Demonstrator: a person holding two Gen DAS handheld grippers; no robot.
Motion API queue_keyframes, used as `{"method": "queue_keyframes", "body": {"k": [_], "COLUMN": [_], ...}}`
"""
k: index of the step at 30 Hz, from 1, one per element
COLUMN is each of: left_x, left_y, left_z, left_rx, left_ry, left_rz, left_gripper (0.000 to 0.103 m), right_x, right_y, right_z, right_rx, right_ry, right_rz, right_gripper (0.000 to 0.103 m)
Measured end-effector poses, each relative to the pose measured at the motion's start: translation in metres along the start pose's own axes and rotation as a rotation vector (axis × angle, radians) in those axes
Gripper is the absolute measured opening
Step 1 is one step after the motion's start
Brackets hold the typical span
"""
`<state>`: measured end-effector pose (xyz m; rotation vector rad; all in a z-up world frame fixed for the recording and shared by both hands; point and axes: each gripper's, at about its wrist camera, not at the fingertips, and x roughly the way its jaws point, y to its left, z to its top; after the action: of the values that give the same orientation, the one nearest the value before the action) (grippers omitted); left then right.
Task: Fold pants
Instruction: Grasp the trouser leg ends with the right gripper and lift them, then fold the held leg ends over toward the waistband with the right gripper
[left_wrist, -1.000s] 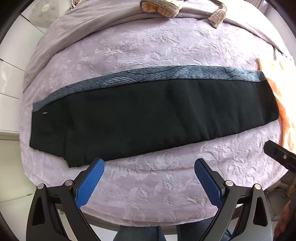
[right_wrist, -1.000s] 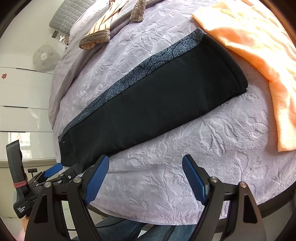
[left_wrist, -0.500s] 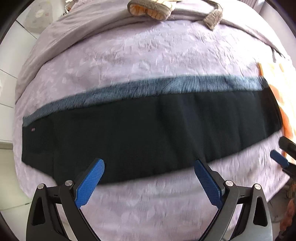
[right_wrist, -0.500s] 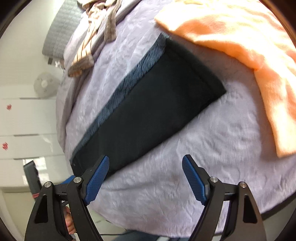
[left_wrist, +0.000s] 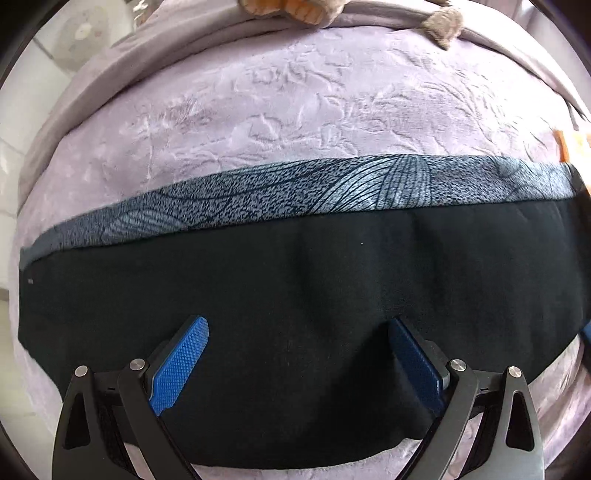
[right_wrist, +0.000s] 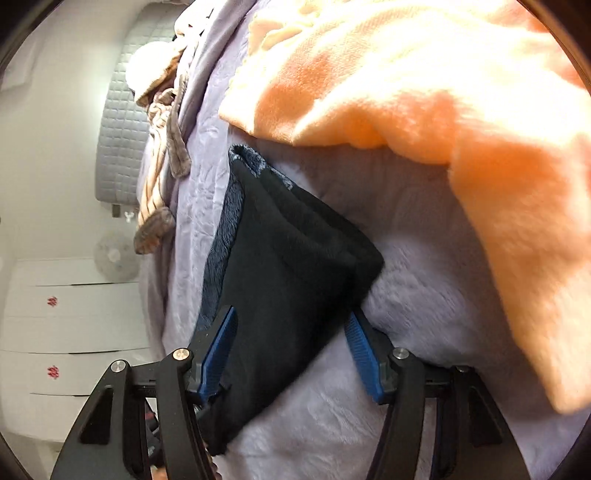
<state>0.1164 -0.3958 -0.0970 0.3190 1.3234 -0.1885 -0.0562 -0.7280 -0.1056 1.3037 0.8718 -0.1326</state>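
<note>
Nearest in the left wrist view, the left tongs (left_wrist: 297, 363) stand wide apart, both blue pads (left_wrist: 181, 363) over the black cloth with nothing clamped between them. In the right wrist view the right tongs (right_wrist: 290, 352) also stand apart, one pad on each side of the narrow end of the cloth, not closed on it.

One pair of pants (left_wrist: 295, 295) lies flat across the bed (left_wrist: 295, 110), folded lengthwise into a long black band with one grey-blue patterned strip (left_wrist: 332, 192) along its far edge.

Just beyond the pants' end lies one orange blanket (right_wrist: 424, 92), its edge close to the cloth. Farther up the lilac bedspread lies one striped brown garment (right_wrist: 157, 177), well apart from the pants. Past the bed stand a quilted grey headboard (right_wrist: 118, 140) and white drawers (right_wrist: 66, 325).
</note>
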Motion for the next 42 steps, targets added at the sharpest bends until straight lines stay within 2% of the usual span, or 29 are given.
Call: {"method": "queue_keyframes", "body": {"k": [5, 8, 10, 12, 15, 16, 17, 18, 21, 24, 26, 28, 30, 32, 33, 35, 36, 37, 40, 42], "left_x": [-0.001, -0.002, -0.001, 0.0, -0.004, -0.009, -0.019, -0.027, -0.045, -0.032, -0.019, -0.012, -0.016, -0.024, -0.028, -0.041, -0.046, -0.051, -0.064, -0.065], "left_y": [0.0, 0.001, -0.001, -0.001, -0.004, -0.006, -0.006, -0.007, -0.02, -0.053, -0.08, -0.092, -0.083, -0.061, -0.051, -0.023, -0.007, 0.01, 0.065, 0.111], "left_z": [0.002, 0.001, 0.002, 0.002, 0.005, 0.007, 0.006, 0.007, 0.007, 0.004, -0.004, -0.008, -0.004, 0.002, 0.003, 0.002, 0.0, -0.002, -0.011, -0.018], "left_rx": [0.008, 0.012, 0.015, 0.025, 0.031, 0.03, 0.027, 0.033, 0.075, 0.146, 0.22, 0.27, 0.248, 0.203, 0.191, 0.17, 0.16, 0.144, 0.101, 0.07], "left_ry": [0.012, 0.013, 0.011, 0.01, 0.014, 0.011, -0.007, -0.025, -0.098, -0.096, -0.105, -0.115, -0.098, -0.072, -0.071, -0.1, -0.11, -0.119, -0.139, -0.129], "left_rz": [-0.01, -0.009, -0.008, -0.009, -0.003, -0.001, -0.003, -0.019, -0.042, -0.078, -0.035, 0.016, -0.041, -0.135, -0.149, -0.16, -0.164, -0.167, -0.177, -0.147], "left_gripper": [0.099, 0.099, 0.099, 0.099, 0.098, 0.089, 0.073, 0.069, 0.069, 0.069, 0.056, 0.056, 0.056, 0.057, 0.057, 0.059, 0.065, 0.078, 0.078, 0.078], "right_x": [0.003, -0.005, -0.011, -0.009, 0.0, 0.005, 0.008, 0.011, 0.004, 0.0, 0.0, 0.005, 0.01, 0.009, 0.007, 0.003, 0.004, 0.007, 0.021, 0.04], "right_y": [-0.001, -0.001, 0.0, -0.004, -0.006, -0.003, 0.0, 0.003, 0.024, 0.045, 0.053, 0.067, 0.084, 0.099, 0.112, 0.133, 0.15, 0.163, 0.202, 0.226], "right_z": [0.002, -0.006, -0.012, -0.009, 0.004, 0.008, 0.011, 0.013, 0.013, 0.008, 0.006, 0.001, -0.008, -0.015, -0.02, -0.032, -0.041, -0.049, -0.086, -0.118], "right_rx": [0.018, 0.007, -0.024, 0.005, 0.057, 0.054, 0.053, 0.054, -0.004, -0.072, -0.092, -0.146, -0.208, -0.248, -0.279, -0.338, -0.392, -0.433, -0.56, -0.636], "right_ry": [-0.032, -0.039, -0.066, -0.077, -0.092, -0.076, -0.058, -0.045, -0.035, -0.026, -0.025, 0.005, 0.028, 0.022, 0.012, 0.0, -0.004, -0.005, -0.006, 0.008], "right_rz": [0.085, 0.025, -0.026, -0.007, 0.104, 0.165, 0.218, 0.254, 0.3, 0.315, 0.318, 0.281, 0.263, 0.26, 0.251, 0.226, 0.193, 0.162, 0.084, 0.039], "right_gripper": [0.066, 0.059, 0.058, 0.058, 0.06, 0.053, 0.026, 0.014, 0.014, 0.014, 0.014, 0.014, 0.014, 0.014, 0.014, 0.014, 0.014, 0.014, 0.014, 0.014]}}
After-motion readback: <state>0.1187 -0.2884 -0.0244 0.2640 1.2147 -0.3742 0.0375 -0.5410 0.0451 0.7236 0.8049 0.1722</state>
